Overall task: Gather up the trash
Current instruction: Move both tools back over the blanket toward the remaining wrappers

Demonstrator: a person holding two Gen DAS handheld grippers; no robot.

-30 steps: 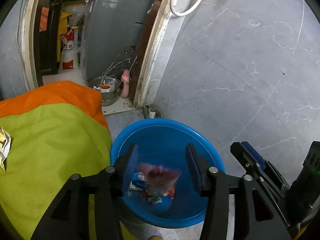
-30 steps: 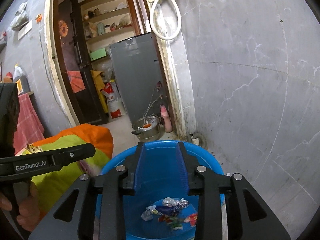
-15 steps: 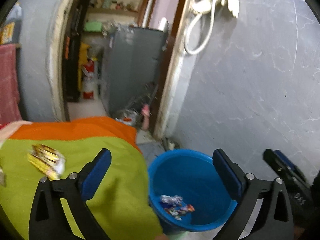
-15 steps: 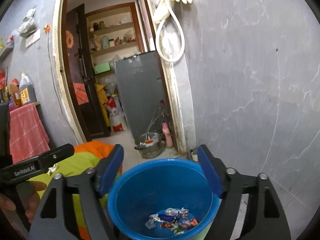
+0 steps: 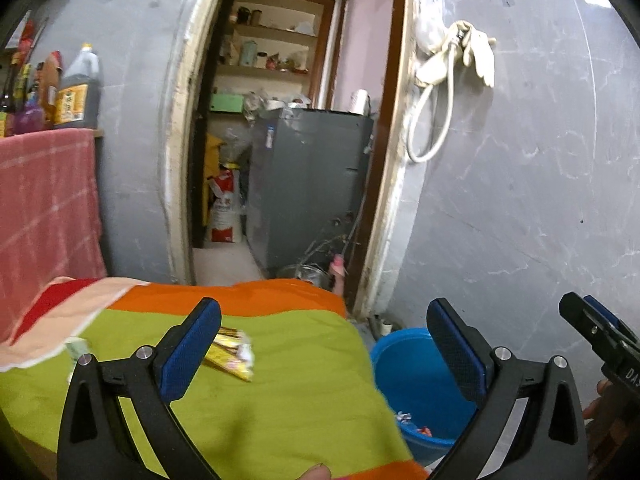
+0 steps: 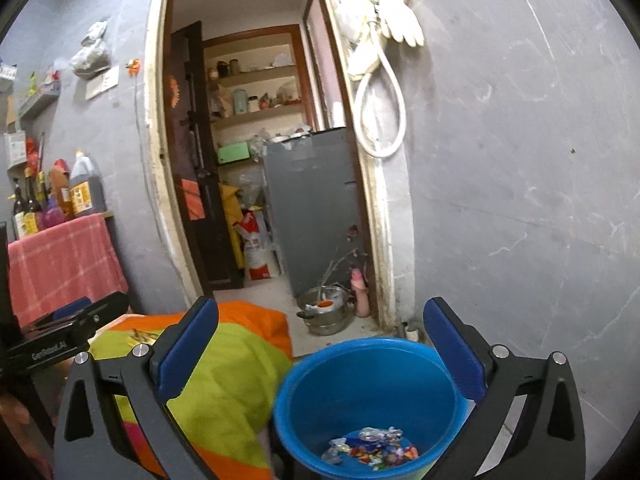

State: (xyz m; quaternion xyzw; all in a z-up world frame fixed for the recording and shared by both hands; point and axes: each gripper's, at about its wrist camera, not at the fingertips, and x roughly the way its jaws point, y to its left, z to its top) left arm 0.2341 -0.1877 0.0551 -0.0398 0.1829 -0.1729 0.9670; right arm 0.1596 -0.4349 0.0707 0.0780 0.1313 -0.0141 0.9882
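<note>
A blue bucket (image 6: 360, 343) stands on the floor by the wall, with several crumpled candy wrappers (image 6: 372, 449) at its bottom. My right gripper (image 6: 320, 320) hovers above and behind it; its jaws are opening wide, with nothing between them. My left gripper (image 5: 324, 320) is open and empty over the green and orange cloth (image 5: 280, 392). A yellow wrapper (image 5: 232, 354) lies on the cloth just beyond its left finger. The bucket (image 5: 400, 364) sits low on the right in the left wrist view. A small pale scrap (image 5: 76, 348) lies further left.
The doorway behind shows a grey appliance (image 6: 316, 208), a metal pot (image 6: 324, 312) and a pink bottle (image 6: 360, 292) on the floor. A pink-covered shelf (image 5: 44, 208) with bottles stands at left. A white hose (image 6: 380, 92) hangs on the grey wall.
Both grippers opened wide and rose away from the bucket. The left one let go of a reddish wrapper over the bucket, then swung left over the cloth.
</note>
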